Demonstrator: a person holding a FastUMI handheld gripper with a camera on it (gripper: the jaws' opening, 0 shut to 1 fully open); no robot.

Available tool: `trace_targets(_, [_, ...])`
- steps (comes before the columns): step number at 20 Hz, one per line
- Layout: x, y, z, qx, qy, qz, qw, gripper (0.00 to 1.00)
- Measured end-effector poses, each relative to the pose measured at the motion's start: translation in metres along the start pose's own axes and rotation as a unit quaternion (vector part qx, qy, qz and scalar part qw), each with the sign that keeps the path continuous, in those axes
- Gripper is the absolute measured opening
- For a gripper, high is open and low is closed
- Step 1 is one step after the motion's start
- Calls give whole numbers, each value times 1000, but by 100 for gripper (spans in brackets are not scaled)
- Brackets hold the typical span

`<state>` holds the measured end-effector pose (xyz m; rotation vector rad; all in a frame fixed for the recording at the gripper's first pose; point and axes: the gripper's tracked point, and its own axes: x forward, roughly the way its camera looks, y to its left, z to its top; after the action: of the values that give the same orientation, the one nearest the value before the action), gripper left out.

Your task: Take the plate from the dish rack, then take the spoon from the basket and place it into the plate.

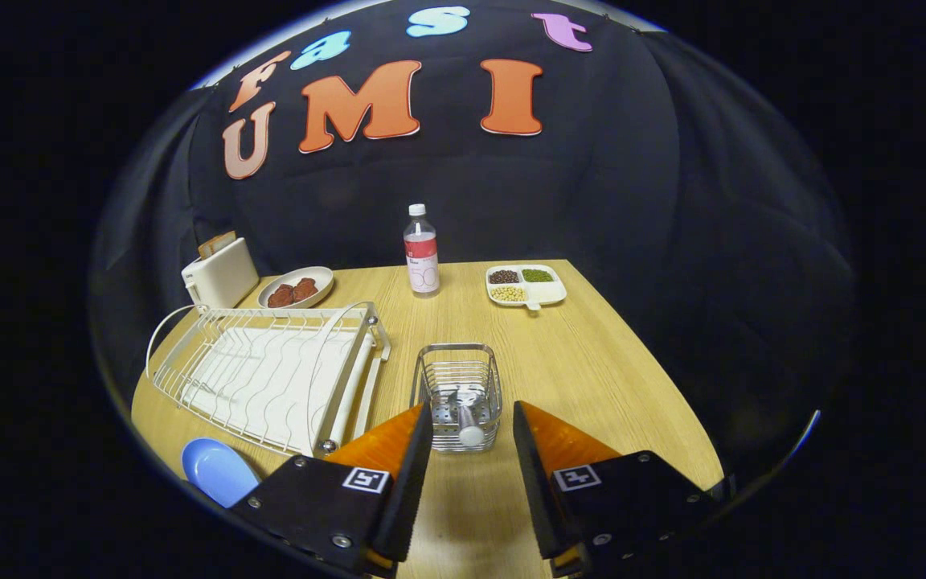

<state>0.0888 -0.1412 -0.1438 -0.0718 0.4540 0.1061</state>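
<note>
My gripper point(473, 438) hung with its fingers apart and empty, lined up on the wire basket point(457, 386). The spoon point(467, 414) stood inside that basket, handle up. The blue plate point(218, 469) lay on the table left of the basket, out of the dish rack point(270, 370) beside it. I judged the risk was the basket's wires: coming in off-centre, a finger could snag the rim and drag the light basket, or the smooth handle could slip.
</note>
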Motion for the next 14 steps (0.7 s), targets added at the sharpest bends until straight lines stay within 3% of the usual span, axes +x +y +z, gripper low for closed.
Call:
trace_targets(6, [15,4,0,-7,-34,25,999,36])
trace_targets(9, [18,2,0,-12,-41,26,999,15])
trace_targets(14, [14,-2,8,3,-48,28,998,8])
